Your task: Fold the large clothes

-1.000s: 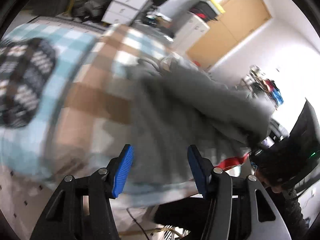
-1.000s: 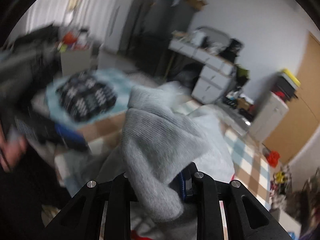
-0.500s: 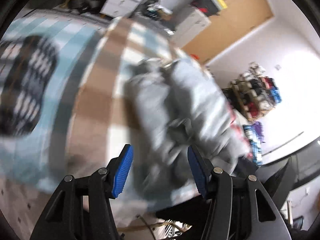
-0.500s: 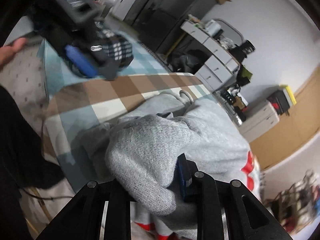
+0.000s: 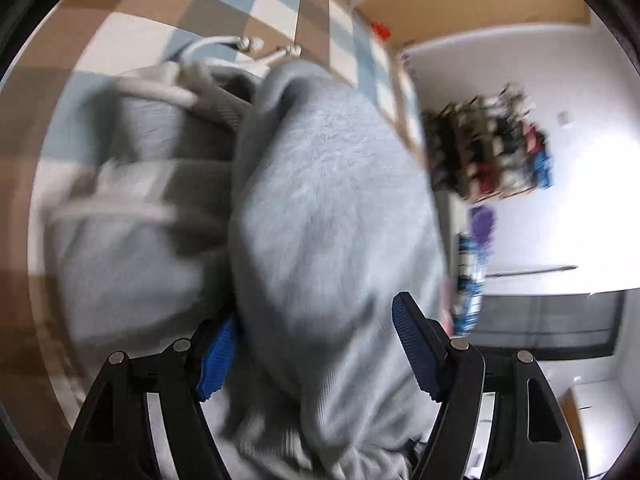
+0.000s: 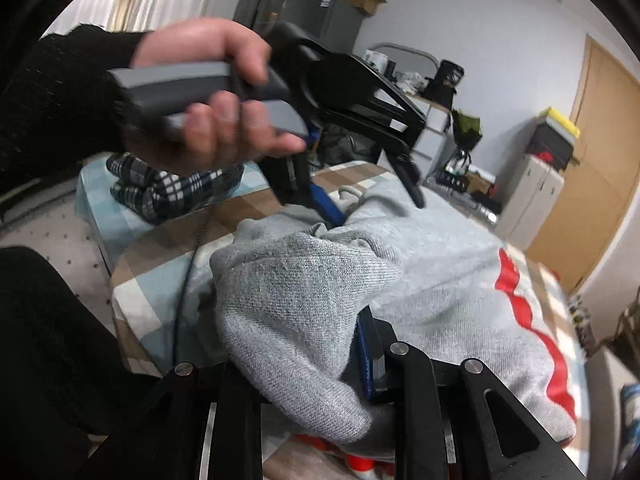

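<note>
A grey hoodie (image 5: 332, 216) with a white drawstring (image 5: 216, 42) lies bunched on a checked bed cover (image 5: 120, 20). My left gripper (image 5: 314, 354) is pushed down over a thick fold of it. Its jaws are opening, and the blue pads (image 5: 412, 348) stand wide on either side of the cloth without pinching it. The right wrist view shows the hoodie (image 6: 440, 264) with a red print (image 6: 524, 308). There the left gripper (image 6: 372, 200), held by a hand (image 6: 216, 92), hangs over the hood end. My right gripper (image 6: 304, 364) is shut on a raised fold of the hoodie.
A folded black-and-white plaid garment (image 6: 160, 188) lies at the bed's far left corner. The person's dark-clothed body (image 6: 48, 340) fills the left side, and a thin cable (image 6: 200, 232) hangs from the left gripper. White drawers (image 6: 528, 192) and a wooden door (image 6: 592, 160) stand beyond the bed.
My left gripper swung from the bare checked cover onto the hoodie; its jaws widened and cloth now sits between them. My right gripper sank lower, still holding its fold.
</note>
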`<state>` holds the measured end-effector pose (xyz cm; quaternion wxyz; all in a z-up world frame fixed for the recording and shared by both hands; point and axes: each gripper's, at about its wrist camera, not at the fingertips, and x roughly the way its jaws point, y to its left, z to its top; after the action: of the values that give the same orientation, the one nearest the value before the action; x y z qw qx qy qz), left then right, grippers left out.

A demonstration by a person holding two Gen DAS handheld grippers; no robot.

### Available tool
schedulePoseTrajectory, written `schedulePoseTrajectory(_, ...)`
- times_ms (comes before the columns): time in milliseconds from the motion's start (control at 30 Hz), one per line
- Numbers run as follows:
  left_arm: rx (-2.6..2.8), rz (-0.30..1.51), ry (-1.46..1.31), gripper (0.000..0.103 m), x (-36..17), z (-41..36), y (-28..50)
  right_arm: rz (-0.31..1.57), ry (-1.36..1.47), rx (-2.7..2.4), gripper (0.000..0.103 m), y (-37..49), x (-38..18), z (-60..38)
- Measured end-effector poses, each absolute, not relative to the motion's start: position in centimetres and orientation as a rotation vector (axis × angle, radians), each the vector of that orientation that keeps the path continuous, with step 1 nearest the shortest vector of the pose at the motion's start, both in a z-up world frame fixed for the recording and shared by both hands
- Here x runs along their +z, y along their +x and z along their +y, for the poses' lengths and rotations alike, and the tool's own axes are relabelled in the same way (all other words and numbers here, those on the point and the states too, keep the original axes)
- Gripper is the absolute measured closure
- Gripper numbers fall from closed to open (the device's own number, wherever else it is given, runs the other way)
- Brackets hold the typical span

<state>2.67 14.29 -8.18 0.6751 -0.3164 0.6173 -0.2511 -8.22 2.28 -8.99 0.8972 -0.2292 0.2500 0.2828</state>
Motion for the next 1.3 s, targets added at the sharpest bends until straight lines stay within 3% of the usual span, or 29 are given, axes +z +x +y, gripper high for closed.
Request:
schedulePoseTrajectory(167, -0.544, 1.378, -0.719, 0.034, -8.0, 12.7, 3.4, 0.539, -0.439, 0.589, 0.078, -7.8, -8.7, 1.8)
schedulePoseTrajectory(200, -0.54, 1.358, -0.696, 0.046, -7.4, 12.6, 3.3, 0.541, -0.435, 0.589, 0.078, -7.8, -8.8, 1.6)
schedulePoseTrajectory(233, -0.539, 1.341, -0.669, 0.075, -6.9, 12.5, 3.1, 0.544, -0.426, 0.587, 0.078, -7.7, -8.7, 1.5)
schedulePoseTrajectory(267, -0.543, 1.32, -0.63, 0.085, -6.1, 12.4, 3.0, 0.545, -0.418, 0.586, 0.078, -7.6, -8.6, 1.4)
schedulePoseTrajectory(333, -0.554, 1.291, -0.624, 0.092, -5.3, 12.7, 2.5, 0.539, -0.41, 0.586, 0.078, -7.6, -8.4, 1.6)
schedulePoseTrajectory(700, -0.544, 1.221, -0.448, 0.094, -2.3, 12.9, 2.7, 0.526, -0.716, 0.571, 0.076, -8.7, -10.0, 7.6)
schedulePoseTrajectory(1033, -0.502, 1.282, -0.631, 0.093, -9.6, 17.8, 2.7, 0.539, -0.961, 0.442, 0.072, -10.8, -15.0, 12.9)
schedulePoseTrajectory(1133, -0.539, 1.283, -0.622, 0.093, -10.2, 16.7, 3.4, 0.569, -0.928, 0.464, 0.06, -11.4, -14.2, 11.5)
schedulePoseTrajectory(1200, -0.553, 1.282, -0.61, 0.093, -10.6, 16.1, 4.1, 0.644, -0.837, 0.587, 0.03, -11.6, -12.7, 9.9)
schedulePoseTrajectory(1233, -0.561, 1.283, -0.615, 0.093, -10.7, 15.9, 4.5, 0.709, -0.747, 0.7, 0.023, -12.0, -11.2, 8.6)
schedulePoseTrajectory(1300, -0.578, 1.285, -0.612, 0.093, -10.7, 15.9, 4.9, 0.707, -0.629, 0.811, 0.022, -12.9, -8.1, 6.2)
